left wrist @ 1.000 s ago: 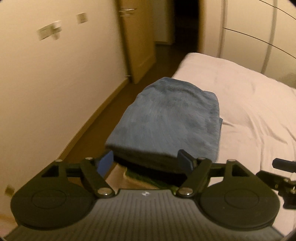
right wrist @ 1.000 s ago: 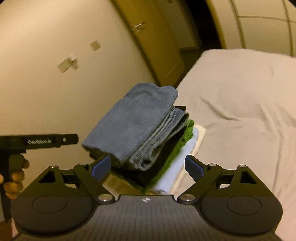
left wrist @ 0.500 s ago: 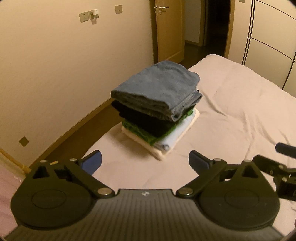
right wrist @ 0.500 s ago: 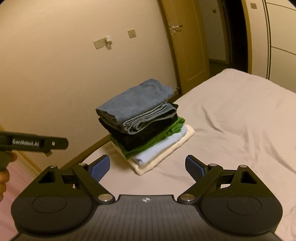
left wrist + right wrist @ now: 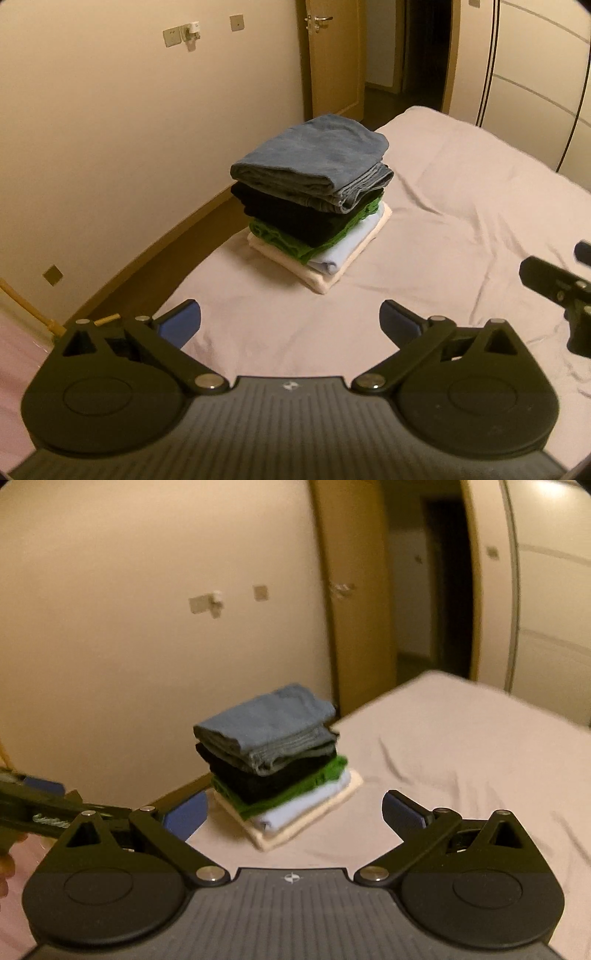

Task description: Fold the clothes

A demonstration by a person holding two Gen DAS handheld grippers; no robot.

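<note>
Dim warm indoor light, fisheye-bent edges; right wrist view blurred, perhaps motion.

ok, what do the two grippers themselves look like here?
Both match. The left gripper and right gripper each have a black body with a ribbed grey centre plate bearing a small white logo, two round black discs, black linkage arms with silver pivot screws, and blue fingertip pads. In the right wrist view, white lettering on the left gripper's side is too blurred to read.
</note>
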